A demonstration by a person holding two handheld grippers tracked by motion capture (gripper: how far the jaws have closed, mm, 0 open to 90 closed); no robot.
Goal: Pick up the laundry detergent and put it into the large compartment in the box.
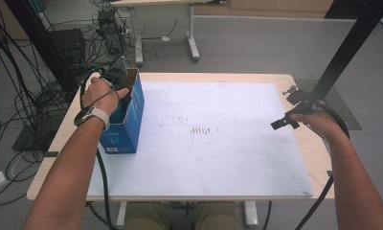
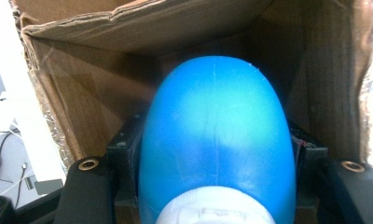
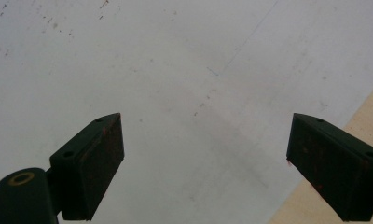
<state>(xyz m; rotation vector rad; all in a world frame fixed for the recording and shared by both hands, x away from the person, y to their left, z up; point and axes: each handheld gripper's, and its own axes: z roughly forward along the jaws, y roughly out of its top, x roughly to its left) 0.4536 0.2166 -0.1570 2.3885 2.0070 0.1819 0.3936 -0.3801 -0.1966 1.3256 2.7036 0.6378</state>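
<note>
While the left gripper [image 1: 117,76] is reaching down into the open top of the blue cardboard box [image 1: 127,120] at the table's [image 1: 218,187] left edge, its jaws are clamping a blue bottle [image 2: 217,140] between them. In the left gripper view the bottle's long axis is running straight along the jaws, rounded end pointing deeper into the brown box interior [image 2: 105,93], white cap end sitting nearest the camera. So the bottle is sitting inside the box, between the jaws, with the walls closing round it; straight up out of the opening is looking like the only free way. The right gripper [image 1: 286,120] is hanging open and empty over the table's far right side, well apart from the box, so the left hand is the nearer one.
</note>
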